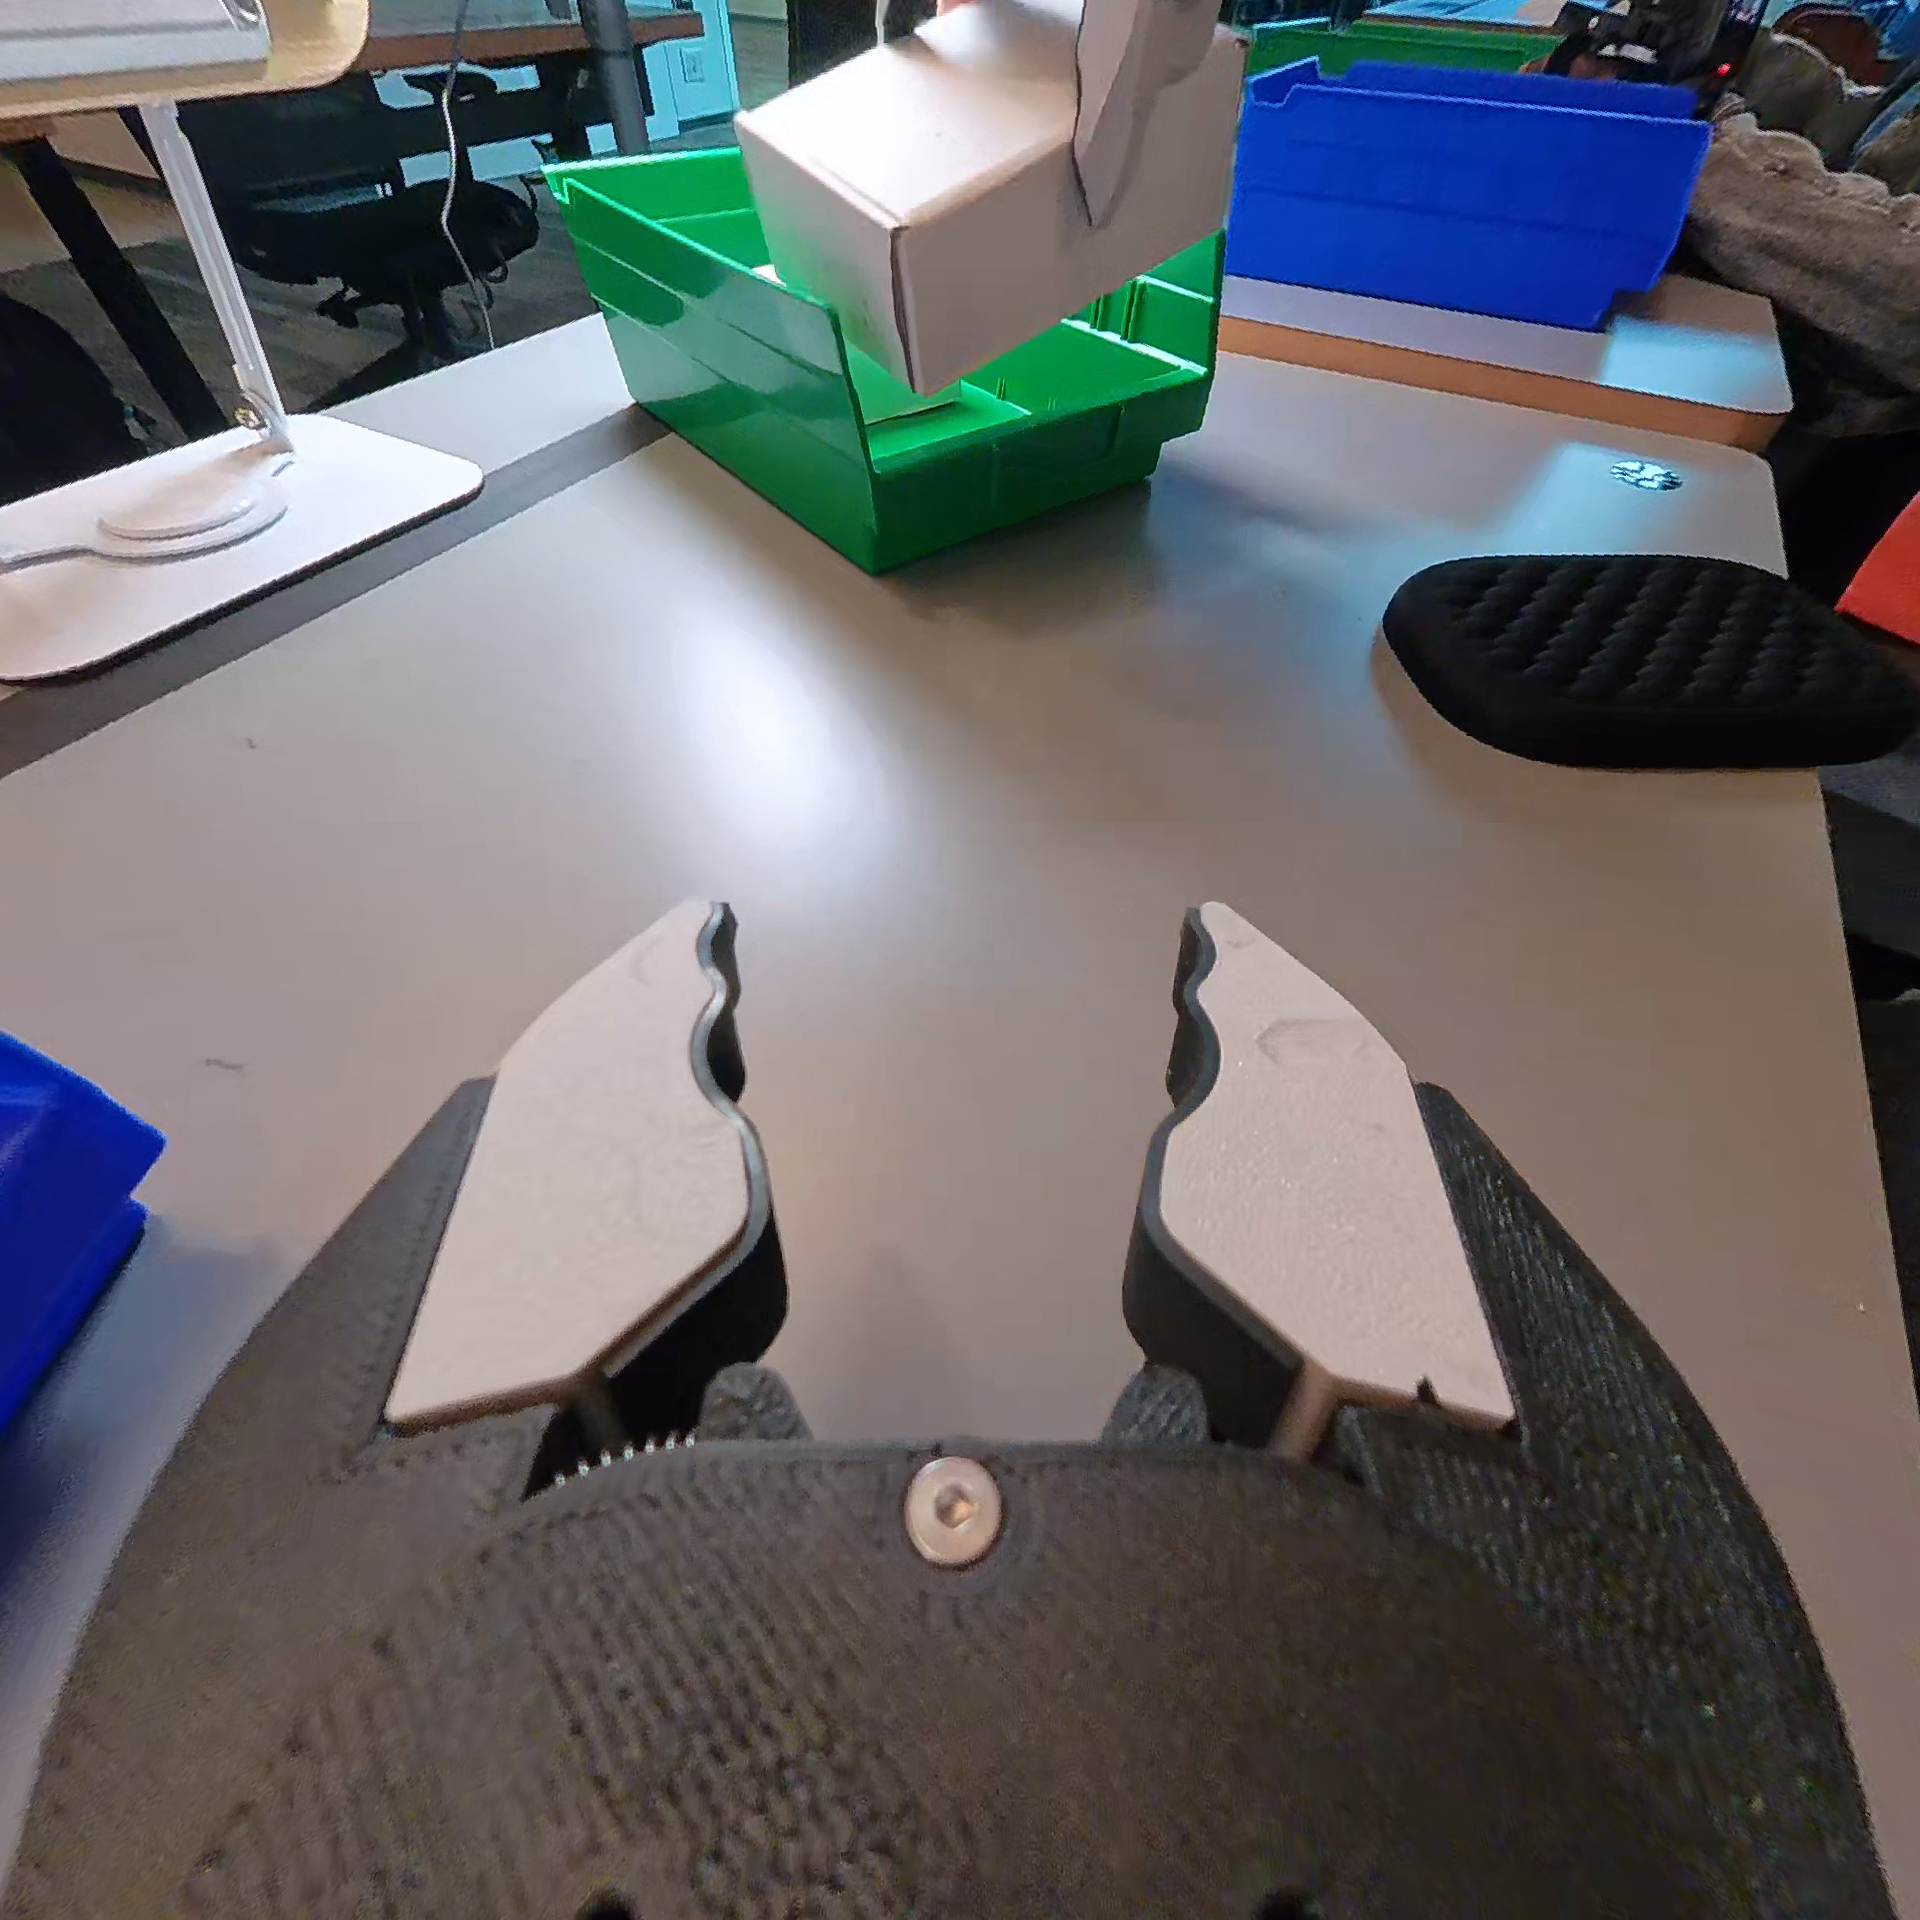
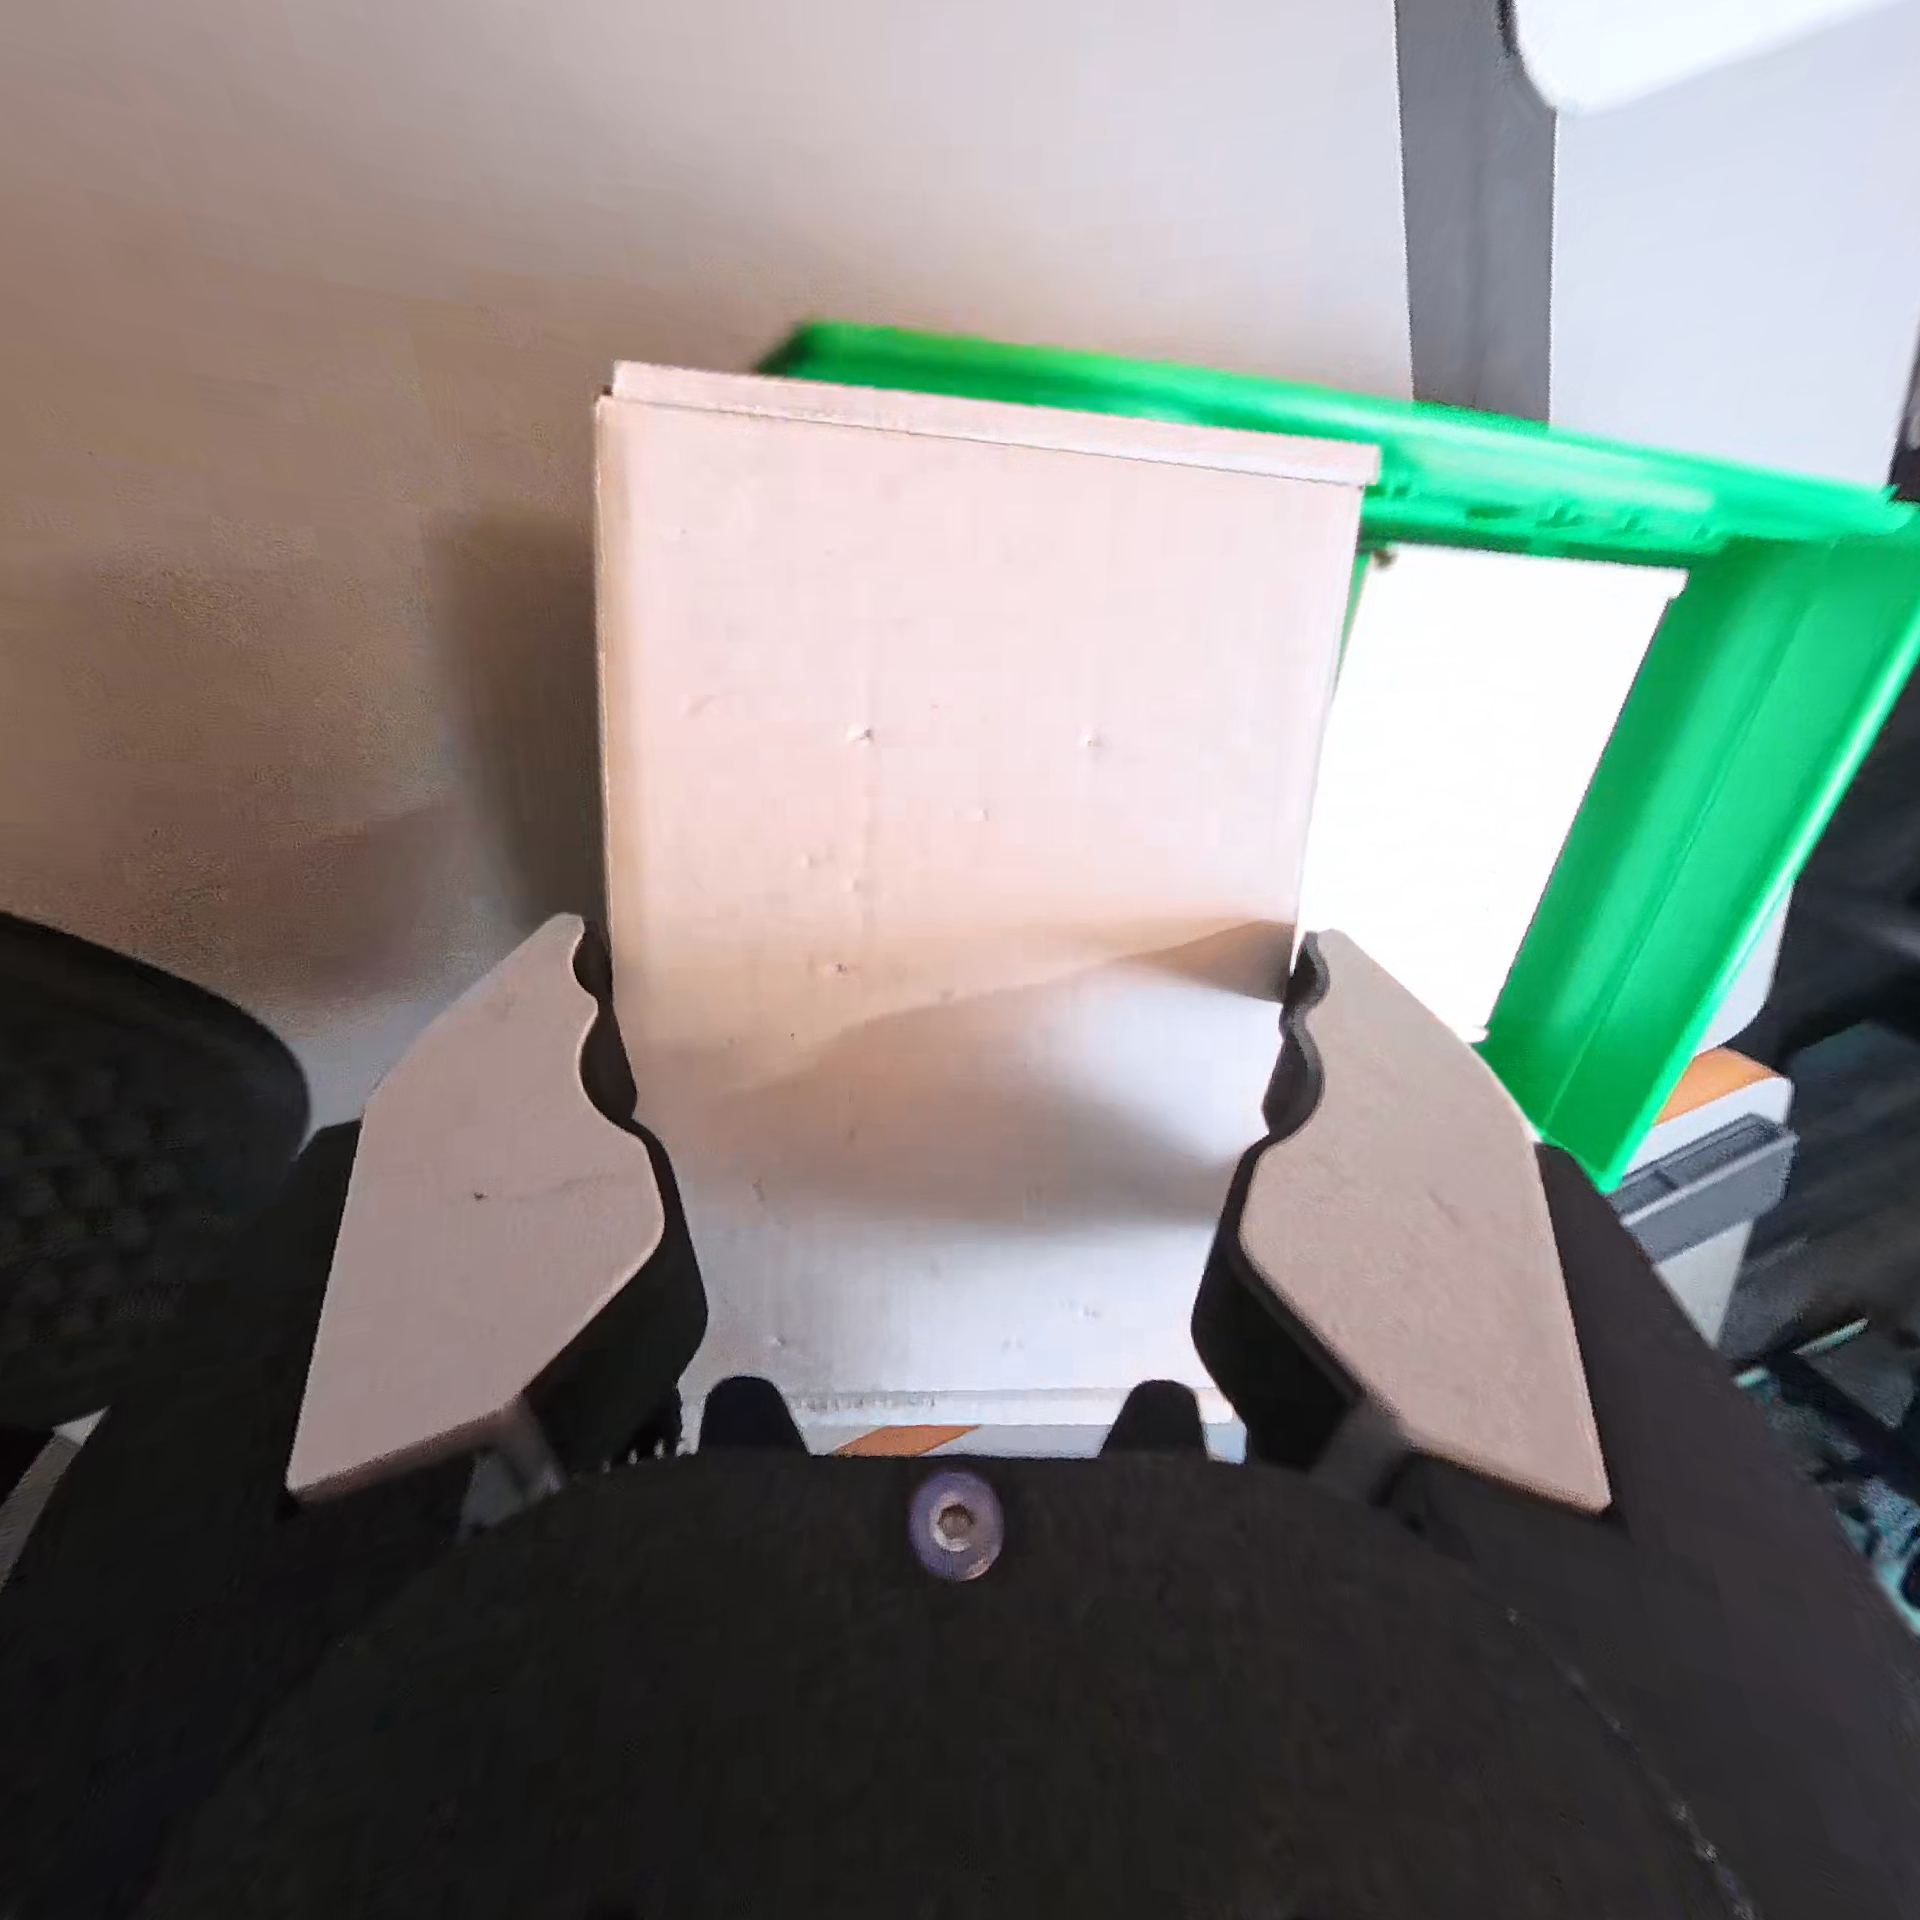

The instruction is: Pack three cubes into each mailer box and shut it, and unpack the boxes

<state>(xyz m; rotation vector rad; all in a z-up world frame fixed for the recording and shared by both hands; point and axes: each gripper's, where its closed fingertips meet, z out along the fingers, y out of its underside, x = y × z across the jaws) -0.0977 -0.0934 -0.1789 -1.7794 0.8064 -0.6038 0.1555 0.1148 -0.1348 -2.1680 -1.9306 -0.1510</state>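
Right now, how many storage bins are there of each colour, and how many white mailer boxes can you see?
Green bin: 1
Blue bins: 2, one far right, one at the near left edge
White mailer boxes: 2, one held in the right gripper over the green bin, one lying inside that bin
Total: 5
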